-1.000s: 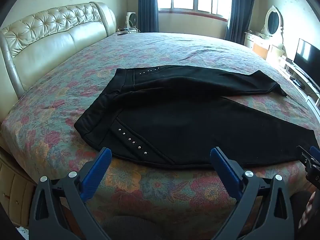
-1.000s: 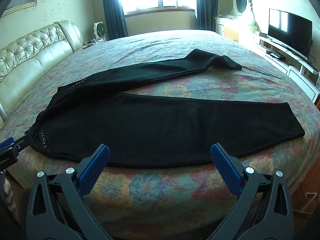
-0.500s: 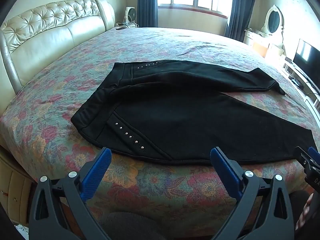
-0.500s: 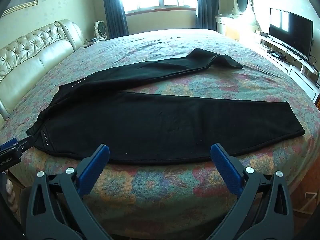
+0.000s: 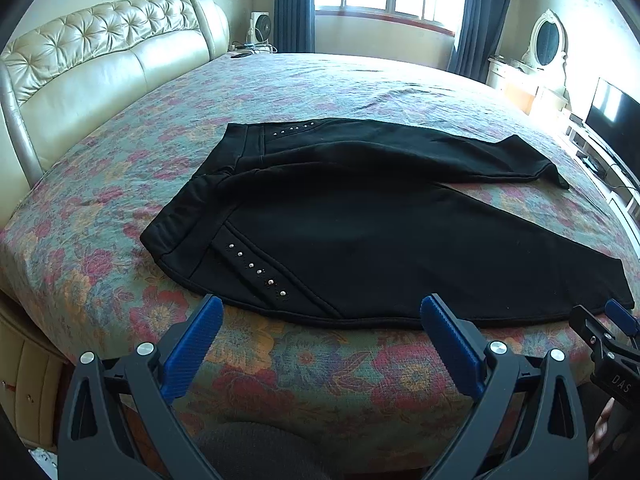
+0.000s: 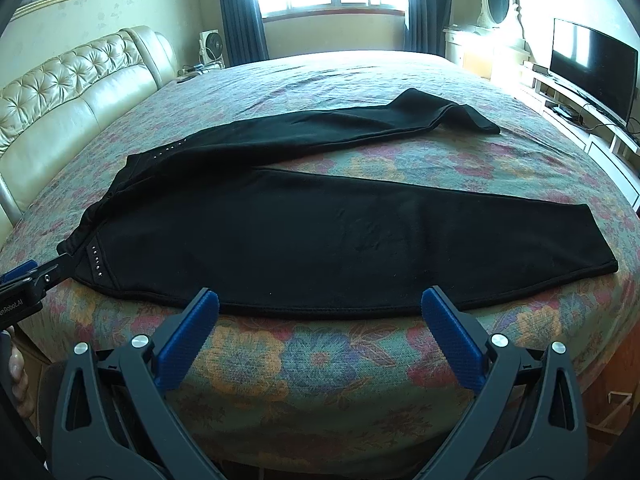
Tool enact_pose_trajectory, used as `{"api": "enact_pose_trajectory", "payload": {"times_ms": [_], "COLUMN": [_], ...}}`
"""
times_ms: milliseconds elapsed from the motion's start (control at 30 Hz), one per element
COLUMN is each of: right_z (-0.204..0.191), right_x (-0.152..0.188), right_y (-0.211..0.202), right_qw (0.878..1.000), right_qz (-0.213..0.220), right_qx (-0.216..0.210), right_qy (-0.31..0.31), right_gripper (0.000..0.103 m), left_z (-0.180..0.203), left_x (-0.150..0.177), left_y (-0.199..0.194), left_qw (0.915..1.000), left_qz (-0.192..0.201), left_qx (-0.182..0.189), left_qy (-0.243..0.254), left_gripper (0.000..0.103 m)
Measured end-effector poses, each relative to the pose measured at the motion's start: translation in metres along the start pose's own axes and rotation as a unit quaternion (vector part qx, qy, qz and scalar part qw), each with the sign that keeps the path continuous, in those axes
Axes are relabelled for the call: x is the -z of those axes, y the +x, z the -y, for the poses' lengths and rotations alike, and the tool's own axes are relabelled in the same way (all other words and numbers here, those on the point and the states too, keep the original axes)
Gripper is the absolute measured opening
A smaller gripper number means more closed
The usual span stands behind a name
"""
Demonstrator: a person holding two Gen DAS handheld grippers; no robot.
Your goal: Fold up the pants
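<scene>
- Black pants (image 6: 320, 232) spread flat across floral bed (image 6: 320, 364), waistband toward headboard (image 6: 72, 96), near leg along the bed's front edge
- Right gripper (image 6: 320, 308) wide apart, just short of that edge
- Left gripper (image 6: 24, 280) by waistband corner, far left

Bedspread (image 5: 360, 80) beyond the pants (image 6: 320, 236) lies bare; headboard (image 5: 100, 68) bounds one side, television (image 6: 592, 68) the other.
</scene>
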State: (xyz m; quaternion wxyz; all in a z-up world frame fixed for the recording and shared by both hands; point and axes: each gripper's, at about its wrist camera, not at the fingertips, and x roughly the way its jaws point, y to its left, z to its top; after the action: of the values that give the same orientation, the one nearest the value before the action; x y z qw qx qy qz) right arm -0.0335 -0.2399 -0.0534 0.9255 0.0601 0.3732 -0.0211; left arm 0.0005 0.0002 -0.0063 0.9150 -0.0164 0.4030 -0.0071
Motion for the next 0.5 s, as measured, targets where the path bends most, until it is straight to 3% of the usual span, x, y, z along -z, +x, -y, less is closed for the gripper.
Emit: {"api": "enact_pose_trajectory", "payload": {"times_ms": [500], "right_z": [0.0064], "right_x": [0.0048], "right_y": [0.01], "right_qw": [1.0], "right_qz": [-0.022], "right_qx": [0.002], "right_qy": [0.009], "right_gripper": [0.101], "left_z": [0.0019], "left_x": [0.0004], "left_y": [-0.0014], "left_qw": [1.0], "left_qz": [-0.005], "left_qx": [0.004], "left_qy": [-0.001], "left_gripper": [0.099]}}
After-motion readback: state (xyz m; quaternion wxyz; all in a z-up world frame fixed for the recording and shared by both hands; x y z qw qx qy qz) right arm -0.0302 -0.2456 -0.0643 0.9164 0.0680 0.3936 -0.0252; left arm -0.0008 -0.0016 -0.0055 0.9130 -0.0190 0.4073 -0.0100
